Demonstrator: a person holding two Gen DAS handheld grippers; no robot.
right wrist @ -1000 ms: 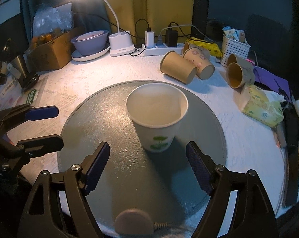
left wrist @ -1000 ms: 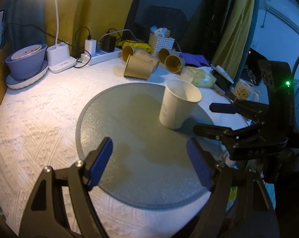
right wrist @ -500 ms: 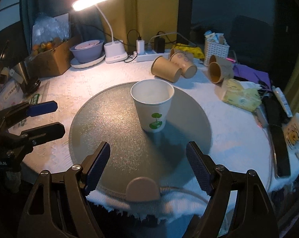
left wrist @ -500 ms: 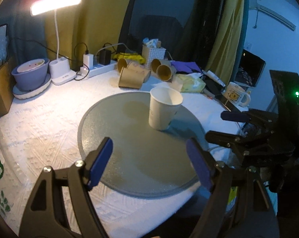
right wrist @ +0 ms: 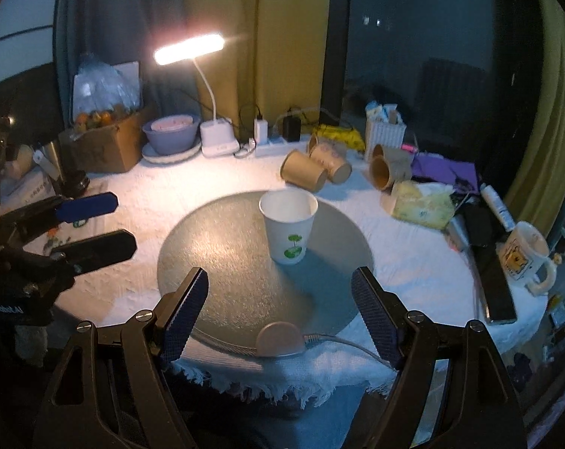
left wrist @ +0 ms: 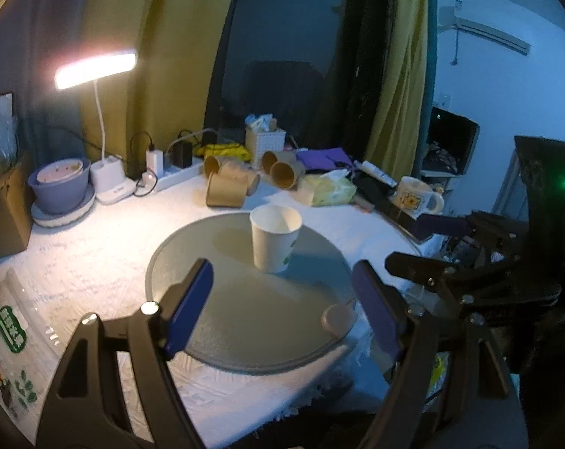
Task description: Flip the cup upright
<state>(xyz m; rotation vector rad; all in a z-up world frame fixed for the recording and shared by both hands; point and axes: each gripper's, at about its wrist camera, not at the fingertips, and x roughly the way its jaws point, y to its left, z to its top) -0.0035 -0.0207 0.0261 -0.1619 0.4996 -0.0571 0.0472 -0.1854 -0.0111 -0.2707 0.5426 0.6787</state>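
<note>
A white paper cup [left wrist: 275, 237] with a green print [right wrist: 288, 232] stands upright, mouth up, on the round grey glass disc [left wrist: 245, 321] [right wrist: 226, 262]. My left gripper [left wrist: 282, 307] is open and empty, held back near the disc's front edge, well short of the cup. It also shows in the right wrist view [right wrist: 91, 224] at the left. My right gripper [right wrist: 280, 314] is open and empty, pulled back over the table's front edge. It shows in the left wrist view [left wrist: 428, 243] at the right.
Several brown paper cups [right wrist: 306, 170] lie on their sides behind the disc. A desk lamp [right wrist: 215, 138], purple bowl [right wrist: 172, 134], power strip, white basket [right wrist: 385, 134], tissue pack [right wrist: 421, 205], mug [right wrist: 524, 254] and cardboard box [right wrist: 102, 146] ring the white-clothed table. A small round puck [right wrist: 280, 340] lies on the disc's front edge.
Both grippers have drawn back and up from the cup, which now looks smaller and farther away. The cup has stayed upright on the disc.
</note>
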